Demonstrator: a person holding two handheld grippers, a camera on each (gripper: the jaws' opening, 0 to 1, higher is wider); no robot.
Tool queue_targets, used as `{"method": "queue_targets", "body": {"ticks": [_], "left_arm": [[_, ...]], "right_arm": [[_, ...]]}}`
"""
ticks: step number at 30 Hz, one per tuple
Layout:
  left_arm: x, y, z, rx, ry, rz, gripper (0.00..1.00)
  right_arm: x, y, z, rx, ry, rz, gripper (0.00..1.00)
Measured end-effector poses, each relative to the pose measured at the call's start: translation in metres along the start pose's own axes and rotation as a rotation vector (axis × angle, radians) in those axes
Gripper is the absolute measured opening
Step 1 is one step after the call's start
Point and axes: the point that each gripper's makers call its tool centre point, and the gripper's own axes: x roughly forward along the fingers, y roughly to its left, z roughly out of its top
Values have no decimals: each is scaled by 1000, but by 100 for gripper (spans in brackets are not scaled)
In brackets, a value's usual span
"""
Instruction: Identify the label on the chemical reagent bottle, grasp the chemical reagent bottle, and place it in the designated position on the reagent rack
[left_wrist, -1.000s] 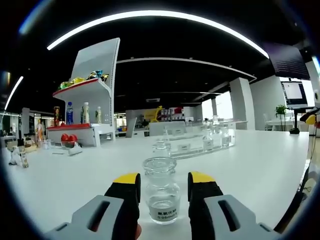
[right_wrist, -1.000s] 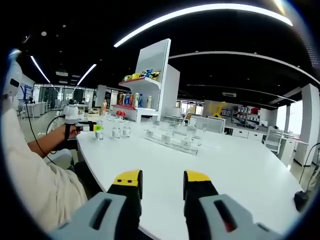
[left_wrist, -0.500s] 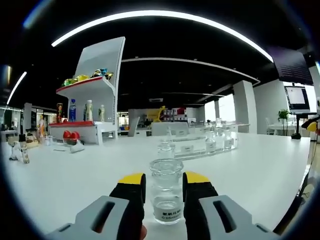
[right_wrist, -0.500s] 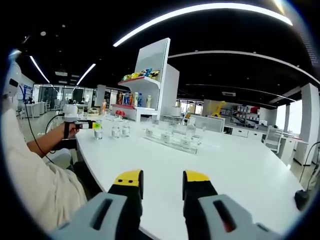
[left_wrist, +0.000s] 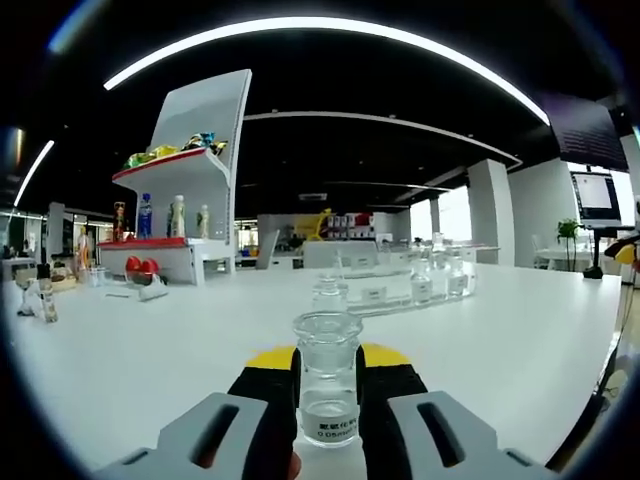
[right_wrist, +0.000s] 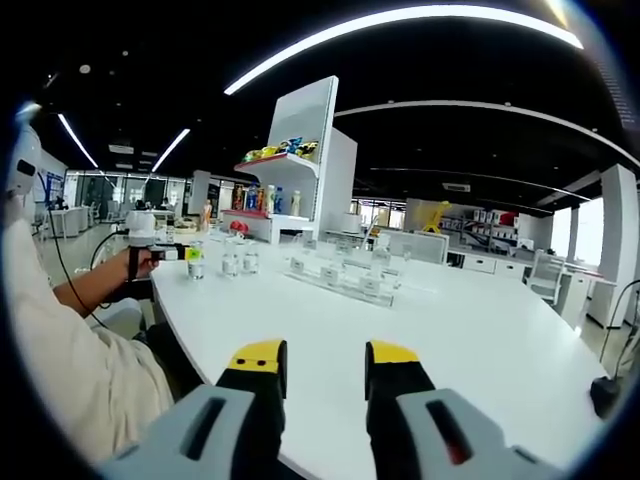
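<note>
Bottle pinched in your left gripper

Clear reagent bottle (left_wrist: 327, 385), white label low on it, stands on the white counter (left_wrist: 500, 330), pinched between your left gripper (left_wrist: 328, 375) fingers. Reagent rack (left_wrist: 405, 295) sits beyond it, well apart, more bottles in it. Your right gripper (right_wrist: 318, 362) hovers over the counter edge, fingers spread, holding nothing.

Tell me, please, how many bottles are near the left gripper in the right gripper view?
3. One bottle sits between the jaws of the left gripper; two more bottles stand beside it. Others may be hidden.
</note>
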Motion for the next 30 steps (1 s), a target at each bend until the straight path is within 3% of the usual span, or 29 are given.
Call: {"method": "queue_targets", "body": {"ticks": [17, 30], "left_arm": [[1, 1, 1, -7, -2, -3, 21], [1, 1, 3, -76, 8, -17, 20]], "right_arm": [[0, -2, -2, 6, 3, -6, 31], [2, -1, -5, 7, 10, -2, 31]]}}
